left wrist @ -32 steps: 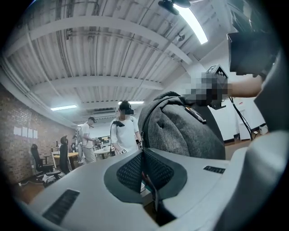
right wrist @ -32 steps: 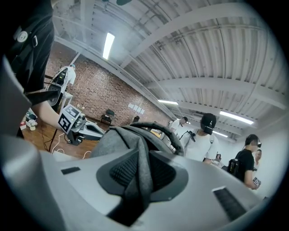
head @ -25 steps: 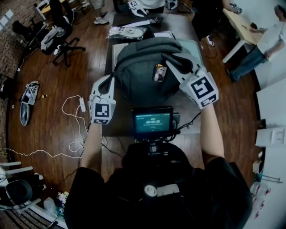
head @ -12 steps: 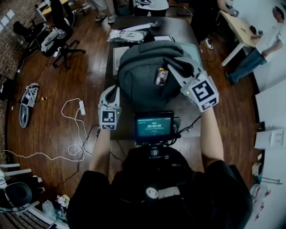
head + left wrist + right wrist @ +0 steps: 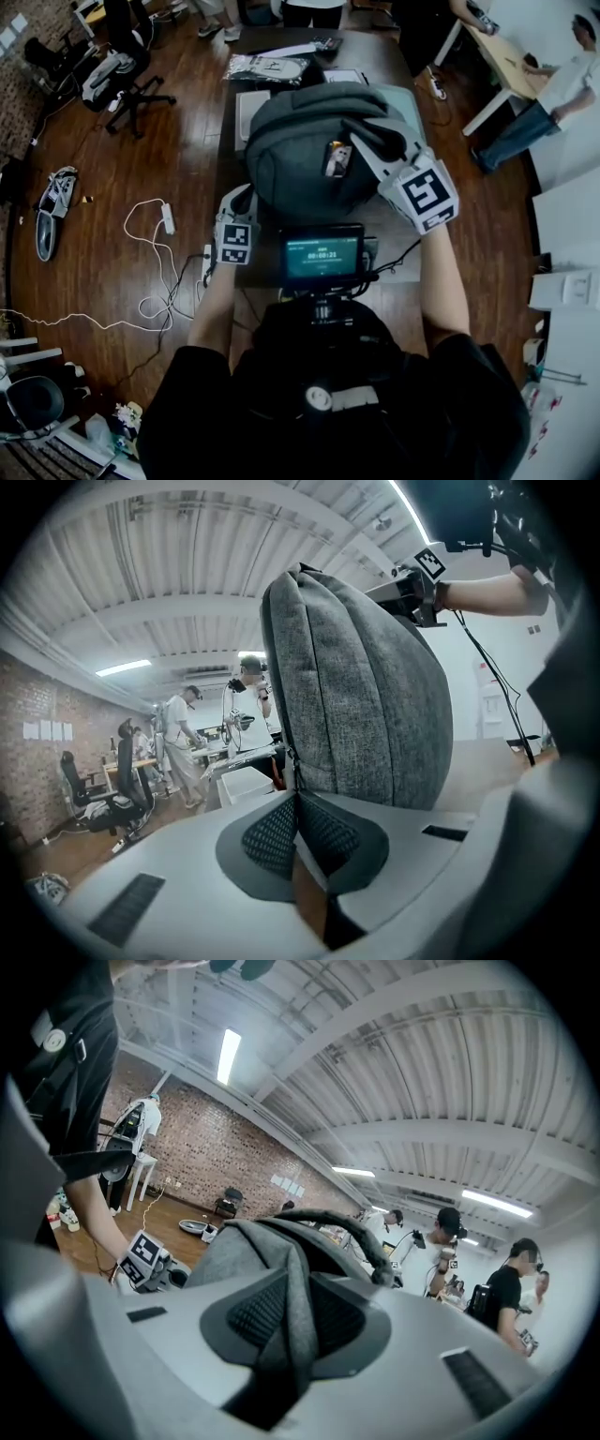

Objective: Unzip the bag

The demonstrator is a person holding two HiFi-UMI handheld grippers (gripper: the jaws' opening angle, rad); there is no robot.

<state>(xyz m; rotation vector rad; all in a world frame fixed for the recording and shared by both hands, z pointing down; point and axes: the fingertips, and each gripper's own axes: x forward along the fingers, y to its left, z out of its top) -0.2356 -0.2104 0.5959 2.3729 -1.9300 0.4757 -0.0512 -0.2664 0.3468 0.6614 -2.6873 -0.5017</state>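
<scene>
Grey woven-fabric backpack [image 5: 300, 150] stands upright on the dark wooden table [image 5: 370, 52], right in front of the person. A small card-like tag [image 5: 336, 157] hangs on its near face.

Left gripper [image 5: 244, 197] is low at the backpack's lower left edge, close to the table top. In the left gripper view its jaws are pressed together with no gap, right on the zip line that runs down the bag's side seam. They look to be pinching the small dark zipper pull [image 5: 294, 761], but it is too small to be sure.

Right gripper [image 5: 364, 139] is up at the backpack's upper right, well apart from the left one. Its jaws are partly apart and clamped on a grey fabric band [image 5: 292, 1283] of the backpack. The band runs straight between the two pads, and both pads press on it. The black carry handle [image 5: 347, 1232] arches just behind.

A small screen with a teal display [image 5: 322, 255] sits between the two arms, at the near table edge. A white cable [image 5: 155, 272] lies looped on the wooden floor to the left. Several people stand at tables further back.
</scene>
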